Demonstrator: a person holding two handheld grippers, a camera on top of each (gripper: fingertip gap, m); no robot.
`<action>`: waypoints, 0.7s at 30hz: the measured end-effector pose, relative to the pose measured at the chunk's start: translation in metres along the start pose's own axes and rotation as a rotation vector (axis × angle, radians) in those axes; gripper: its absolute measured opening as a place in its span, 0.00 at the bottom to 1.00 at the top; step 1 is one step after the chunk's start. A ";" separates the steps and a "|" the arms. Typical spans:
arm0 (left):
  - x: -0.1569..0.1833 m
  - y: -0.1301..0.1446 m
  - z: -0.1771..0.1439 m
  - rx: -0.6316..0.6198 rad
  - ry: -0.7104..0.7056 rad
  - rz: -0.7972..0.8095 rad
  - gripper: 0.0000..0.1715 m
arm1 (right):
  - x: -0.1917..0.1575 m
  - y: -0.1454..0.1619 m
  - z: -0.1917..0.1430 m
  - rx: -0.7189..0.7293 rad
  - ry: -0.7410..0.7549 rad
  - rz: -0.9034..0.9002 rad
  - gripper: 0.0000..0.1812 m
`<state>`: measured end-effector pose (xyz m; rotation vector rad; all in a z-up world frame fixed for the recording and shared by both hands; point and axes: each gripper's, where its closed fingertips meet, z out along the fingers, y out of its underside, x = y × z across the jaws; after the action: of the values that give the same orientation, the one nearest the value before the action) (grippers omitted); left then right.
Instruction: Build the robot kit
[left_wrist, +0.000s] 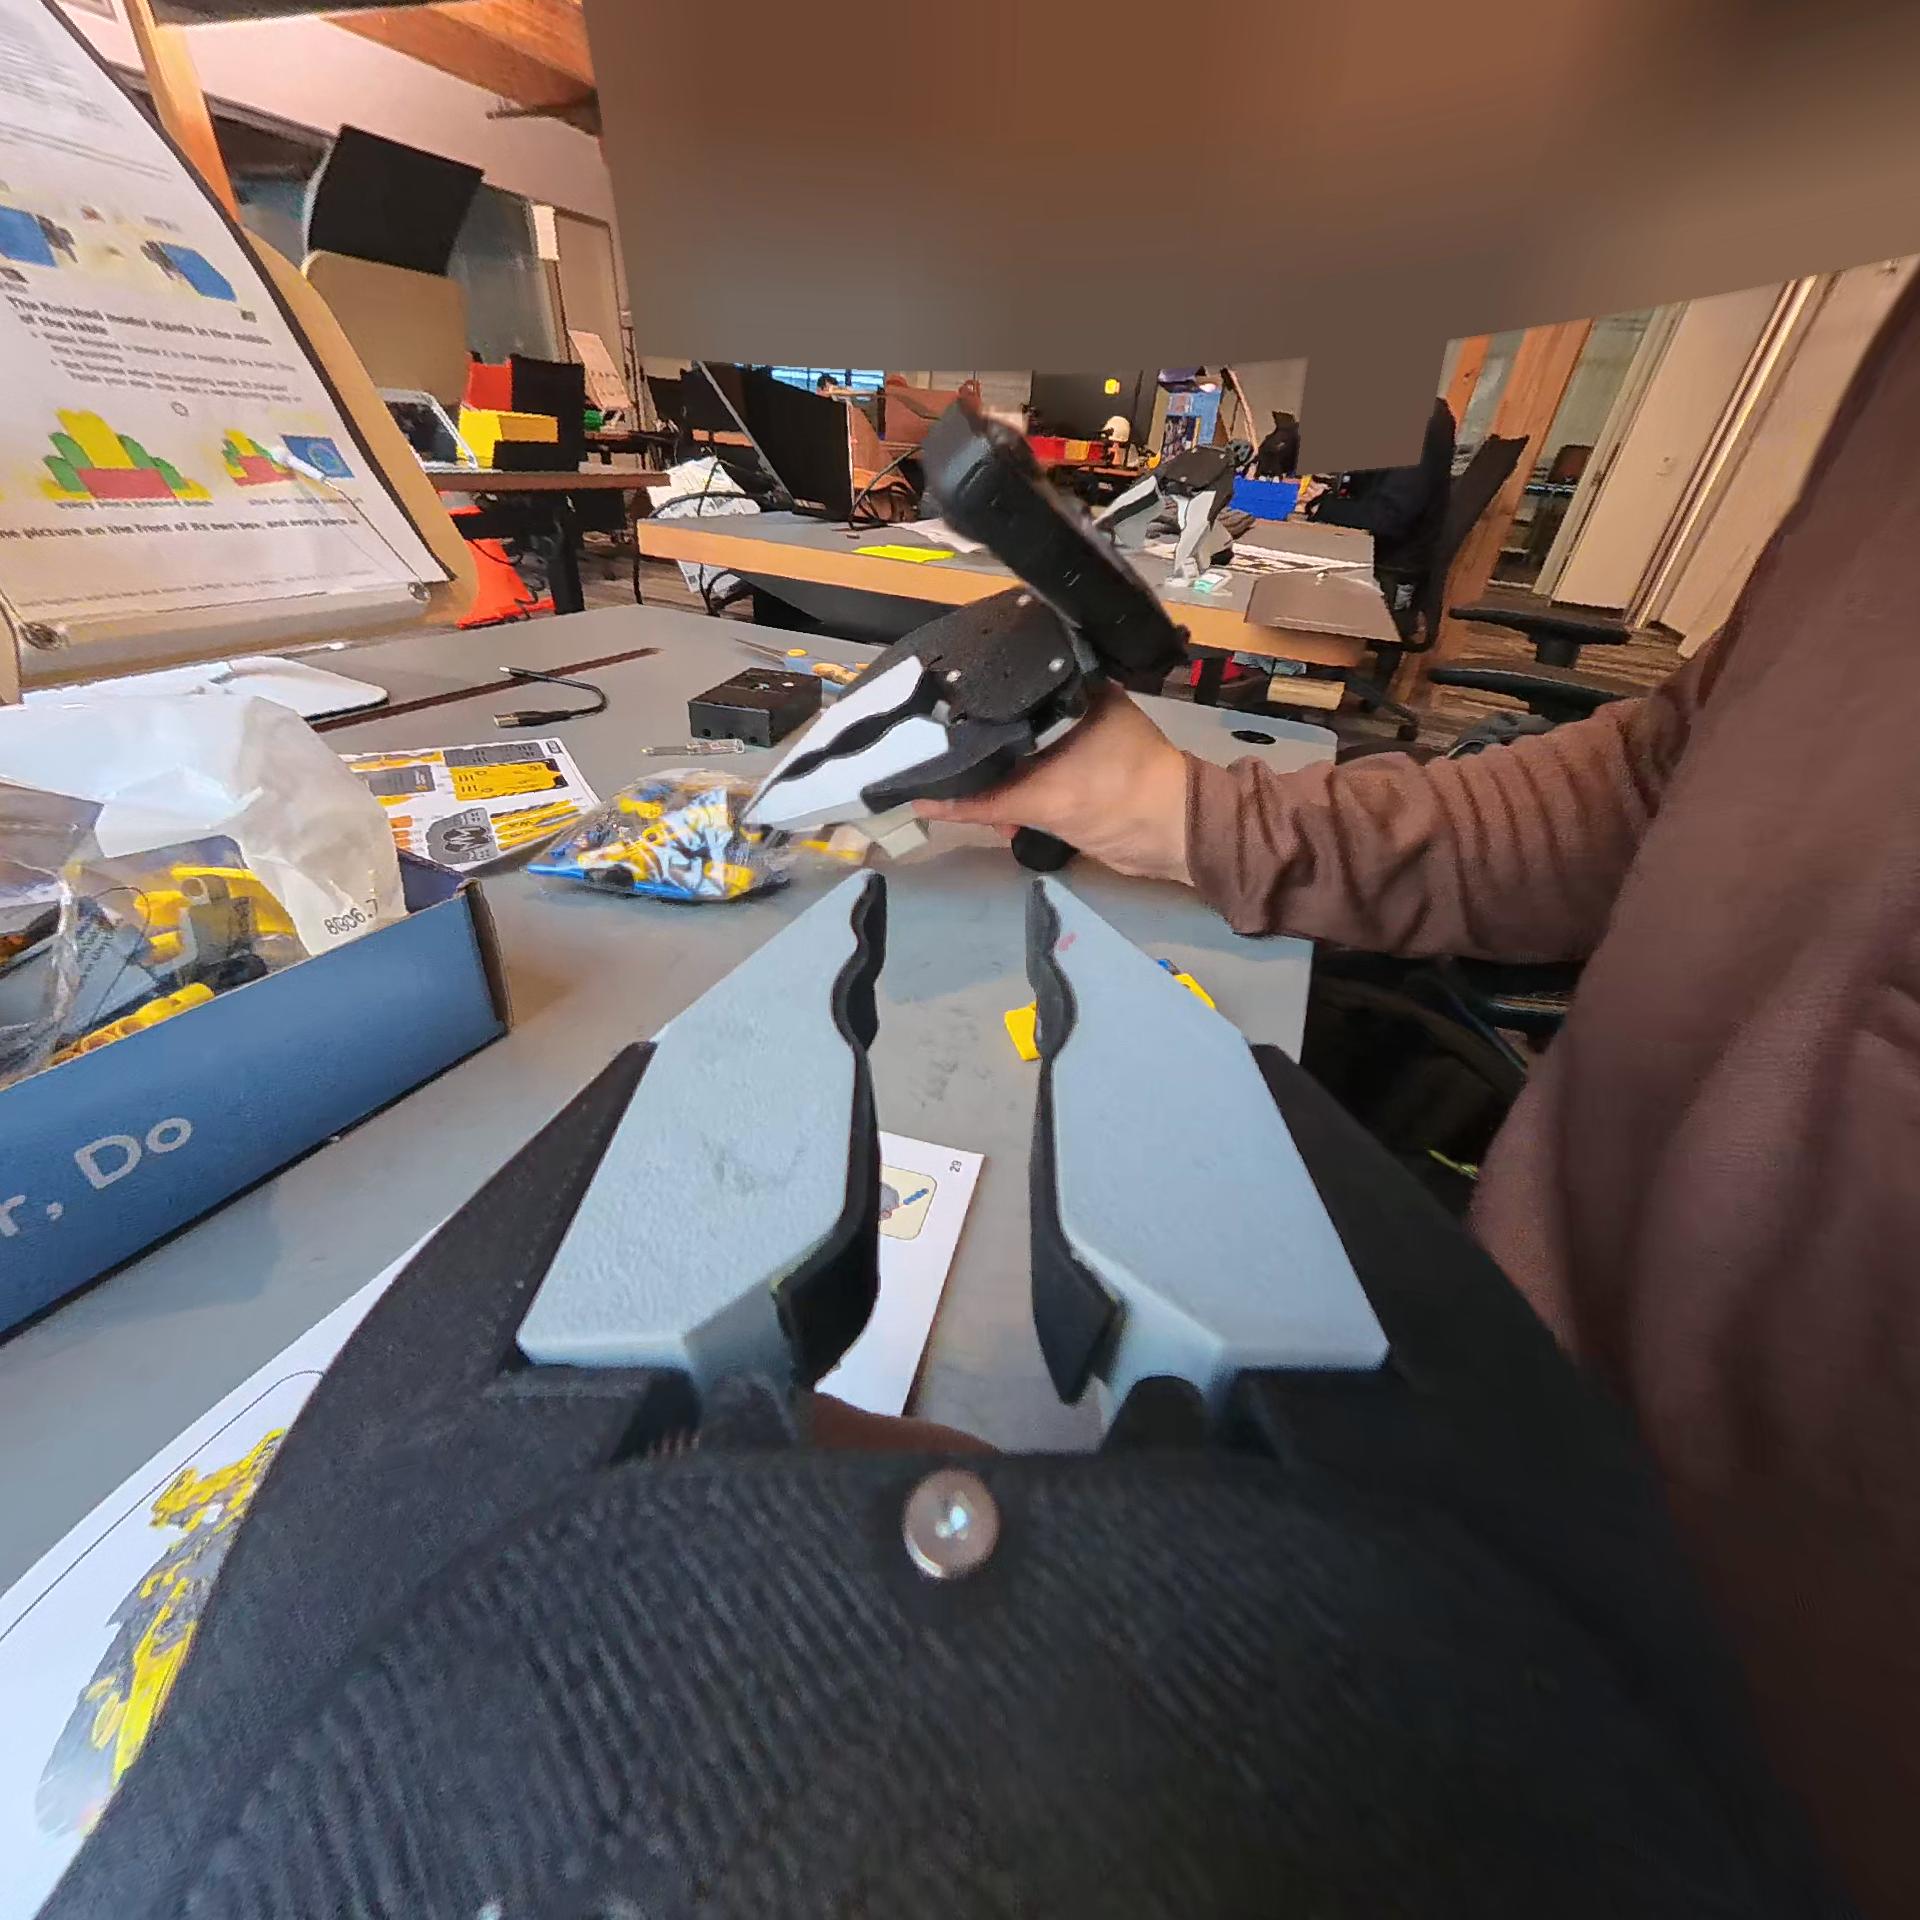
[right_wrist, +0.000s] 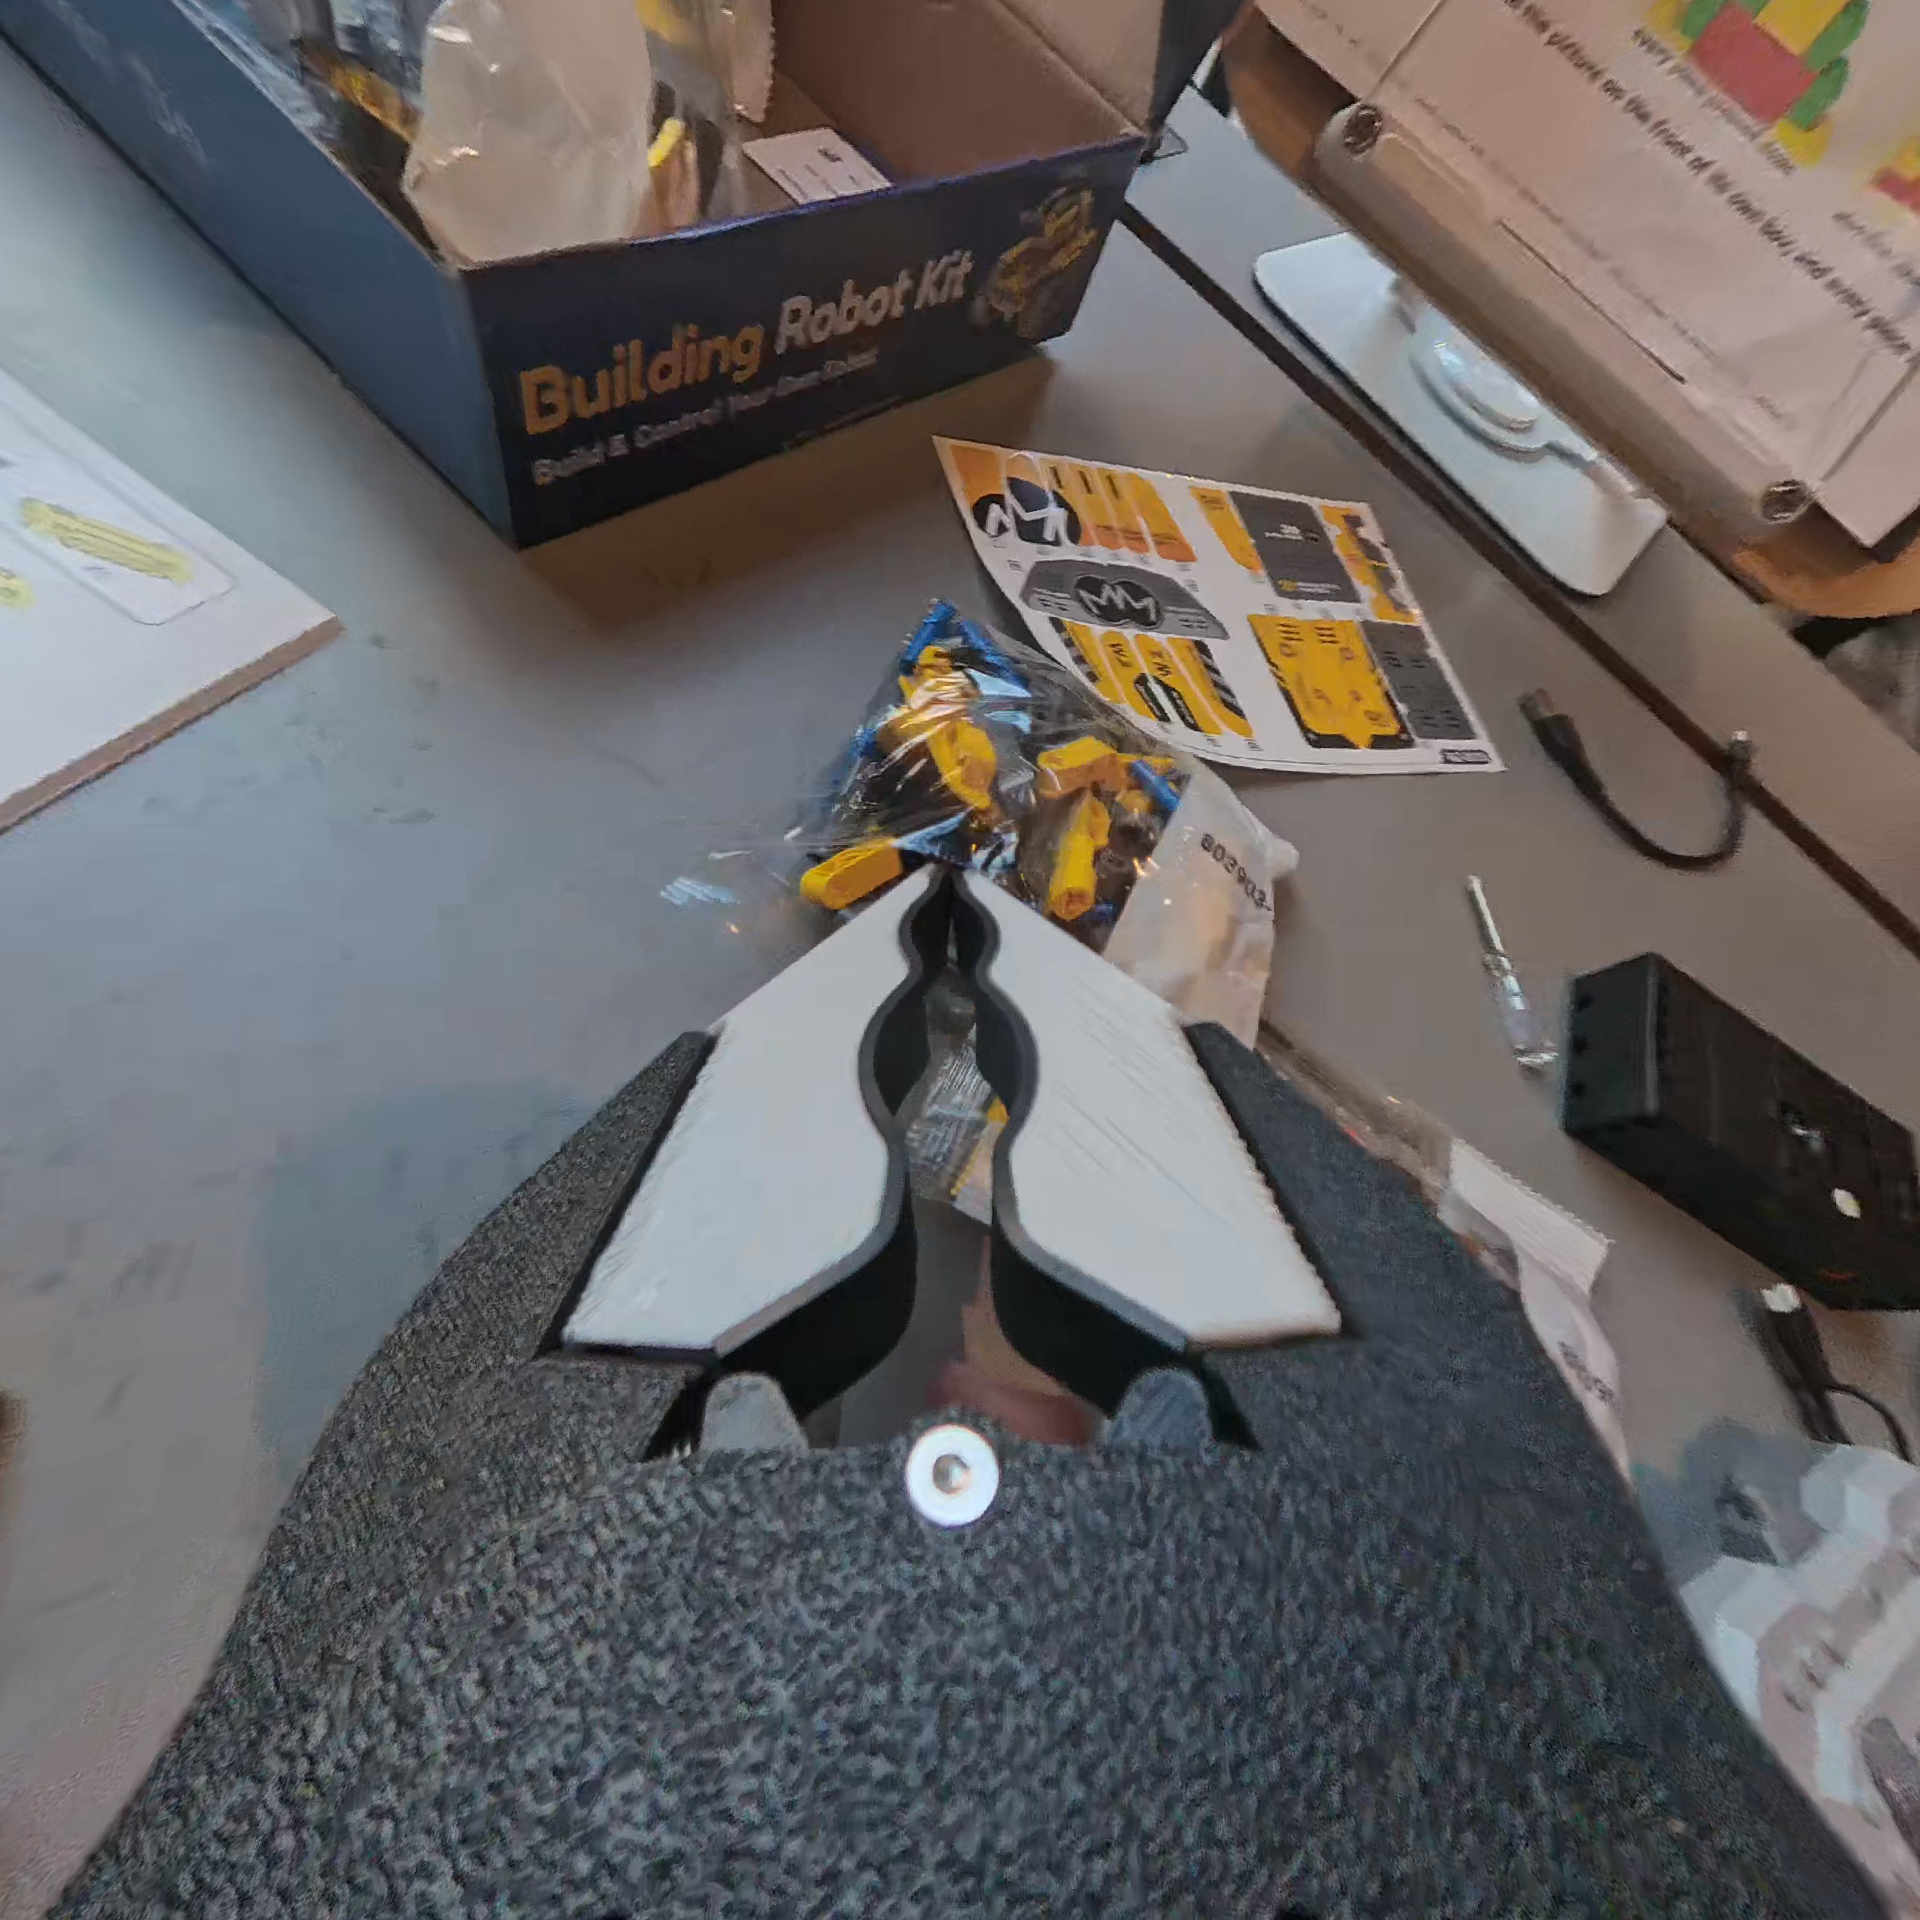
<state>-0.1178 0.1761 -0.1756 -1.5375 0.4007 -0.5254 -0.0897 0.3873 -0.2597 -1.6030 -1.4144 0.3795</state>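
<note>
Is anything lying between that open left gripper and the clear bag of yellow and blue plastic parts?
Nothing visible: only bare grey table separates the left gripper from the clear bag, which the right gripper already pinches.

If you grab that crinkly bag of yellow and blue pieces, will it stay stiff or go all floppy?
Probably floppy: the clear plastic bag is thin and creased, so it should sag around the right gripper, whose tips are closed at its edge. The loose pieces inside would likely shift and bunch downward. The shiny film may be a bit slippery.
</note>
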 end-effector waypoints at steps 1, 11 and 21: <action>0.000 0.000 0.000 0.004 0.000 0.002 0.14 | 0.002 0.005 0.004 -0.041 0.022 -0.018 0.00; 0.003 -0.004 -0.003 0.031 -0.004 0.028 0.11 | -0.026 0.016 -0.001 -0.120 -0.191 0.148 0.01; 0.001 -0.004 -0.004 0.036 -0.028 0.037 0.10 | -0.017 0.011 -0.019 -0.028 -0.072 0.127 0.07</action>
<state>-0.1196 0.1726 -0.1714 -1.4989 0.3951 -0.4792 -0.0743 0.3648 -0.2645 -1.7226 -1.3802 0.4980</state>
